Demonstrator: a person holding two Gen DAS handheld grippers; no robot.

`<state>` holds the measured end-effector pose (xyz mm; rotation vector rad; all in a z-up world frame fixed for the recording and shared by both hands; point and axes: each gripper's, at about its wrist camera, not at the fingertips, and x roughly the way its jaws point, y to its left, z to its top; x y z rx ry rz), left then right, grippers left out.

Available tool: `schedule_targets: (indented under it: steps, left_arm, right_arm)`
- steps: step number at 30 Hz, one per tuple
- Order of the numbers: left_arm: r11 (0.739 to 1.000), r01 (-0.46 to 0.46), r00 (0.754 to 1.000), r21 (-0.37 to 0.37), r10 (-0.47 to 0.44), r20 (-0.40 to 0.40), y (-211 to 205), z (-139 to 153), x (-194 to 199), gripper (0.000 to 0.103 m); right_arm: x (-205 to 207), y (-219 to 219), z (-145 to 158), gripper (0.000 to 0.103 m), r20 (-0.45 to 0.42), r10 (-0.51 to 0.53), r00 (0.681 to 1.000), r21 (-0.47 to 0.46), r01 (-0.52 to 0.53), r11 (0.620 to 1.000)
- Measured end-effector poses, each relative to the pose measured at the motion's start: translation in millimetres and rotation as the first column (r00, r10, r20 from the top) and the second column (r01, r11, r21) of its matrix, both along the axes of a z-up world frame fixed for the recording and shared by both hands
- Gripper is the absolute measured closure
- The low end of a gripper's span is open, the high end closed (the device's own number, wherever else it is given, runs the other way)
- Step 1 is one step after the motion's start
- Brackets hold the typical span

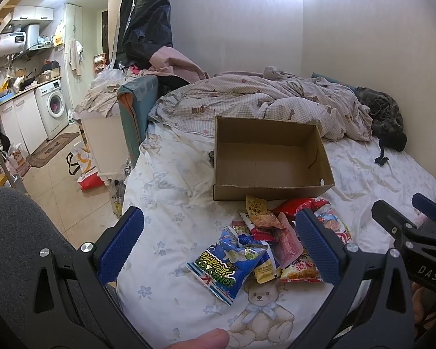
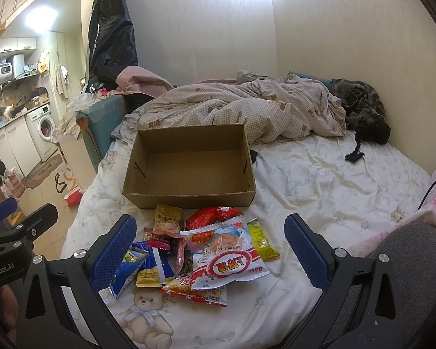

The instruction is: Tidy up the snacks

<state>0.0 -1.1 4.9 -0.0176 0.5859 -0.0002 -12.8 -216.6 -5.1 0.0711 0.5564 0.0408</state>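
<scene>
The left hand-held gripper (image 1: 221, 247) hangs above the bed sheet (image 1: 165, 192) with its jaws spread wide and nothing between the blue pads (image 1: 119, 247). Just ahead of it, between its fingers, lies the blue snack bag (image 1: 228, 264), at the near left edge of the snack pile (image 1: 276, 241). The right hand-held gripper (image 2: 212, 250) is likewise wide open and holds nothing; the pile sits on the bed directly between and just beyond its fingers. Closest to its middle is the white shrimp-cracker bag (image 2: 226, 258), lying on top of an orange-red packet (image 2: 197, 292). A yellow-green packet (image 2: 261, 240) lies toward its right finger, a red bag (image 2: 215, 216) farther ahead. Beyond the pile, almost touching the farthest packet, stands the open cardboard box (image 2: 189, 197), nothing visible inside. Past the box, a rumpled checked duvet (image 2: 247, 107) is heaped across the bed.
</scene>
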Motion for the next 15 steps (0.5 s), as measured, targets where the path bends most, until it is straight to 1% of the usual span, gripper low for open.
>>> schedule_targets:
  steps: [15]
  left_arm:
    - [1.0, 0.002, 1.0, -0.001, -0.002, 0.001, 0.0, -0.1, -0.3, 0.0]
  right_arm:
    - [3.0, 1.4, -3.6, 0.0, -0.012, 0.007, 1.0, 0.002, -0.007, 1.0]
